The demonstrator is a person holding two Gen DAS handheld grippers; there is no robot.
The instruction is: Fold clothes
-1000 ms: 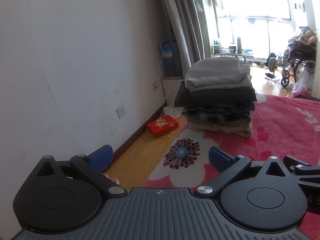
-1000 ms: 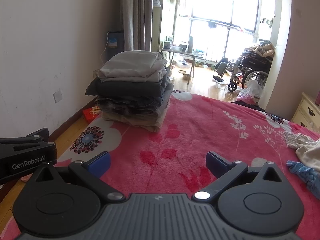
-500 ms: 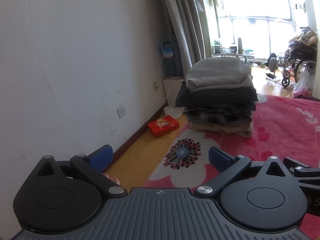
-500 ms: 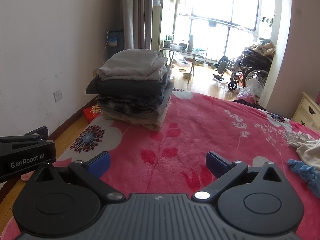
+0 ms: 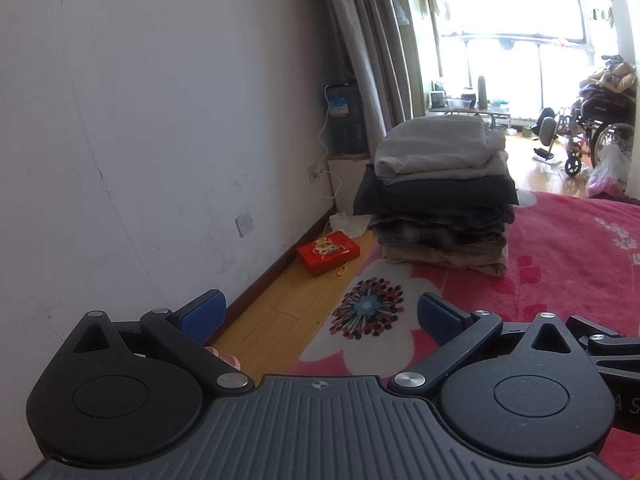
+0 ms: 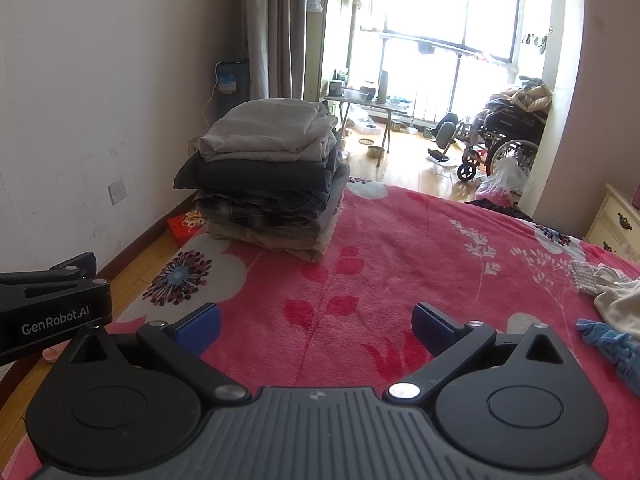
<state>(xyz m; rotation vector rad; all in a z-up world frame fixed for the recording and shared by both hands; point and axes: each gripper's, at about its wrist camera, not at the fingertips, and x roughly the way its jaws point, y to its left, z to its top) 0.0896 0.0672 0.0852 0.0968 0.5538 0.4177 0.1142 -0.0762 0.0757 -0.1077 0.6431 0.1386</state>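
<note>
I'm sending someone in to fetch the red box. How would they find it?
Start at the stack of folded clothes on the corner of the pink floral blanket. Look down to the wooden floor between that corner and the white wall. The red box there is the only red thing on the floor, with pale scraps on top.

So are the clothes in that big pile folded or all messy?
Folded. The pile of clothes sits on the red blanket in flat, neat layers.

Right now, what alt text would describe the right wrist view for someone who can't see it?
An open, empty right gripper hovers over a red floral blanket, facing a stack of folded clothes. Unfolded garments lie at the right edge, and a wheelchair stands by the bright window beyond.
</note>
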